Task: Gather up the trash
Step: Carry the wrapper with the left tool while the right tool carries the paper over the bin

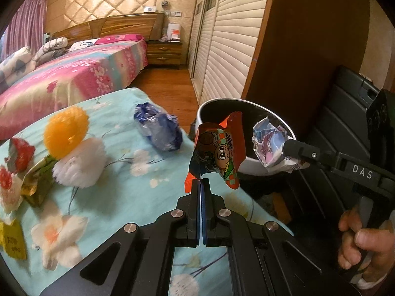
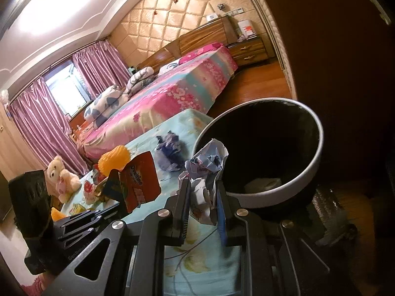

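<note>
Left claw (image 1: pixel 202 180) angles downward, clenched on an orange snack wrapper (image 1: pixel 217 150); right claw (image 2: pixel 203 192) grips crumpled paper (image 2: pixel 206 170) beside the bin's rim (image 2: pixel 318 133).

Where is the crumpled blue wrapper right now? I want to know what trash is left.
In the left wrist view the crumpled blue wrapper lies on the floral cloth, left of the bin.

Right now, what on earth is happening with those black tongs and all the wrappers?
A person is clearing litter off a flowered cloth with a pair of tongs in each hand. The left tongs are shut on an orange cartoon snack wrapper. The right tongs are shut on a crumpled paper wad. Both pieces are held up beside a white-rimmed bin, neither dropped in yet. A blue wrapper and other scraps lie on the cloth.
</note>
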The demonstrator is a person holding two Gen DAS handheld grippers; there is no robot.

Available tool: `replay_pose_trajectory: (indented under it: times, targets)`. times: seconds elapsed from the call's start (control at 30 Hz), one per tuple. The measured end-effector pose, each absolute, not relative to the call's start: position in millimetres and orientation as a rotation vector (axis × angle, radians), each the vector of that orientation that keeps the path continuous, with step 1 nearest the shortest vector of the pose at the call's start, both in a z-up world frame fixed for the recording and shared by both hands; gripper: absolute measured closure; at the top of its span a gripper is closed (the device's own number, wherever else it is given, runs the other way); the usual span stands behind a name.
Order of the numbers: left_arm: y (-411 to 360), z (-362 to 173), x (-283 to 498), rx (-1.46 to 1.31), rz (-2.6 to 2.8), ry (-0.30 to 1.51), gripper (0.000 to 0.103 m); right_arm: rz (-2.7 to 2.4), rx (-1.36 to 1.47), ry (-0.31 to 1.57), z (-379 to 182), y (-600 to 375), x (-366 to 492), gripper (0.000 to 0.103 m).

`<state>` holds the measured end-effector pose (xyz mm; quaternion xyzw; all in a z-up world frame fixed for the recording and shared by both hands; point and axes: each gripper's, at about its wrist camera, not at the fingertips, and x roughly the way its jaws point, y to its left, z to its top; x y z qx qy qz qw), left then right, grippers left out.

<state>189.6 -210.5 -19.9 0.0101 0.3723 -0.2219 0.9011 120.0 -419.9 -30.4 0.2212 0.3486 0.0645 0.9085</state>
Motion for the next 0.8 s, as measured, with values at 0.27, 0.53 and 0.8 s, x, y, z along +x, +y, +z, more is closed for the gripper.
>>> replay_pose_trajectory:
  times: [0.27, 0.53, 0.8]
  targets:
    - [-232.3, -22.4, 207.4, 0.055, -0.484, 0.777, 0.103, 0.089, 0.464, 0.715, -33.5, -443.7, 126.9, 0.084]
    - [-249.5, -25.5, 225.4, 0.085, -0.498, 0.788, 0.103, 0.063, 0.459, 0.715, -33.4, -456.8, 134.5, 0.084]
    - [-265.7, -28.1, 239.2, 0.112, -0.507, 0.791, 0.103, 0.048, 0.451, 0.719, -33.5, -463.4, 144.7, 0.084]
